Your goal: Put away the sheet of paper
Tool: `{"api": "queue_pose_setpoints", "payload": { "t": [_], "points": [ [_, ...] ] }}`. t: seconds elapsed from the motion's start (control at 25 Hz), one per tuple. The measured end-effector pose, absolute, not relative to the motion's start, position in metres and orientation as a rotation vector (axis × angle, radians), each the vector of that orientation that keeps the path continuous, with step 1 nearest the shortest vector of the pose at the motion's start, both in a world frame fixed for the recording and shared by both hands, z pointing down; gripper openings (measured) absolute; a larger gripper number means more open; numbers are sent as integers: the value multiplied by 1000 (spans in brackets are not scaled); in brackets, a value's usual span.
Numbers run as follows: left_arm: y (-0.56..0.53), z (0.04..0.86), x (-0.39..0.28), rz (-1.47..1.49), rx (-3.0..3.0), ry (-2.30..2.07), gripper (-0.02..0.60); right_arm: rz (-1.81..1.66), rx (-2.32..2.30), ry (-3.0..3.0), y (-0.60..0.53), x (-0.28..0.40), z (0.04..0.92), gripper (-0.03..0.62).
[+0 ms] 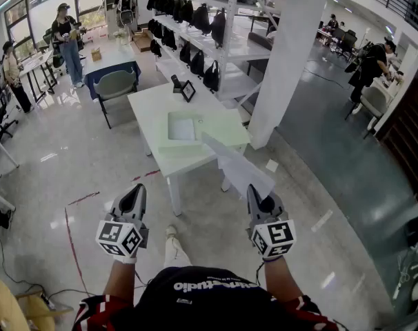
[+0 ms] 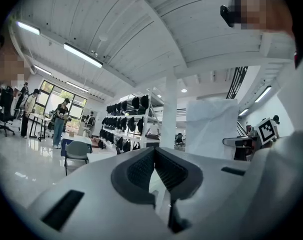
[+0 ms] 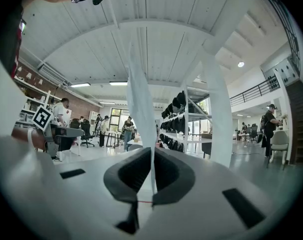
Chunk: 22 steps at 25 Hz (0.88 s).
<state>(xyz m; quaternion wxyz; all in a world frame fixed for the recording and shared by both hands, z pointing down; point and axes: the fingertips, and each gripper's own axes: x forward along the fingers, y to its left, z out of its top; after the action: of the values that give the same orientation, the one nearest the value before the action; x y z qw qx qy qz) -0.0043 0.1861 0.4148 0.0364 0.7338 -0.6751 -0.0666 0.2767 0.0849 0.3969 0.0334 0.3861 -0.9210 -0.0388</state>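
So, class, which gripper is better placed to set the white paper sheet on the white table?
Right: the right gripper pinches the thin white paper sheet; the left gripper is shut on nothing.

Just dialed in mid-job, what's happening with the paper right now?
A person stands a little way back from the white table with a hand-held gripper in each hand. The right gripper is shut on one edge of the sheet of paper and holds it up in the air, pointing toward the table. The left gripper is shut and empty. The paper is not yet put away; a pale green tray sits on the table ahead.
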Motion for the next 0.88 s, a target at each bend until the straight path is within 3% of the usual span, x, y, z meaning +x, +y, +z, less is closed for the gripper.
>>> {"api": "queue_pose_setpoints", "payload": {
  "t": [0.88],
  "points": [
    [188, 417, -1, -197, 2250, -2076, 6, -161, 1210, -2835, 89, 282, 392, 3]
  ]
}}
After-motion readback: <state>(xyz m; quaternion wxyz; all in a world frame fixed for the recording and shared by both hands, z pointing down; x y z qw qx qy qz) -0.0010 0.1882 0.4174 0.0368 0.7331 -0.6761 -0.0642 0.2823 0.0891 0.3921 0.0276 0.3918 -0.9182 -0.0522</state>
